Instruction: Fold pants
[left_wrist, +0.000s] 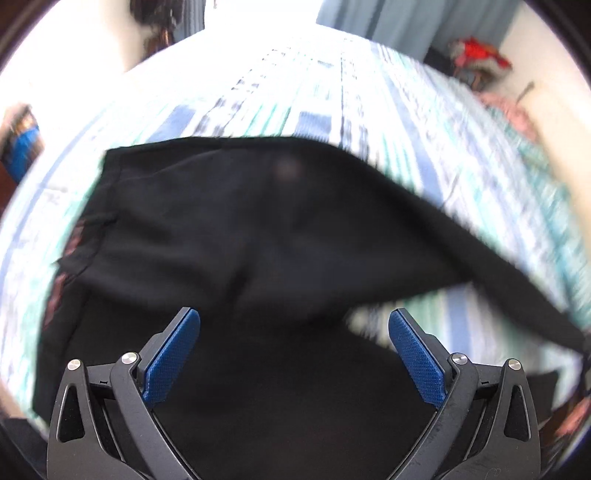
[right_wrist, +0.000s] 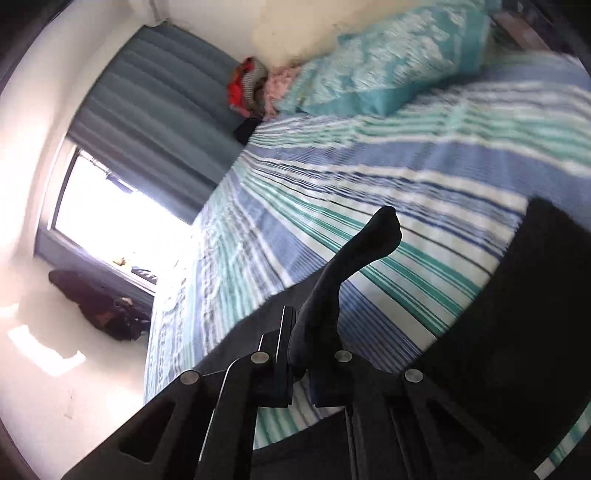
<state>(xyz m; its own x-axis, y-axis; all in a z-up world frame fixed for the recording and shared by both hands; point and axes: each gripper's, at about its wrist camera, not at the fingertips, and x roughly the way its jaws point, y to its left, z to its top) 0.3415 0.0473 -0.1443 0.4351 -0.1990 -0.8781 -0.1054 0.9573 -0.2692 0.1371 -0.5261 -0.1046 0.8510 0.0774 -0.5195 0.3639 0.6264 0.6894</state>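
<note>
Now my left claw (left_wrist: 294, 332) hangs spread wide, empty, with the black pants (left_wrist: 236, 236) on the striped bed (left_wrist: 332, 92) just ahead and below it — my right claw (right_wrist: 300, 343) pinches a raised corner of them, the rest draped to its right.

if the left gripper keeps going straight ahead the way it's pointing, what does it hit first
Most likely the black pants. The left gripper is open, with dark fabric filling the view between and beyond its fingers, over the striped bedspread. Depth is unclear through the blur.
</note>
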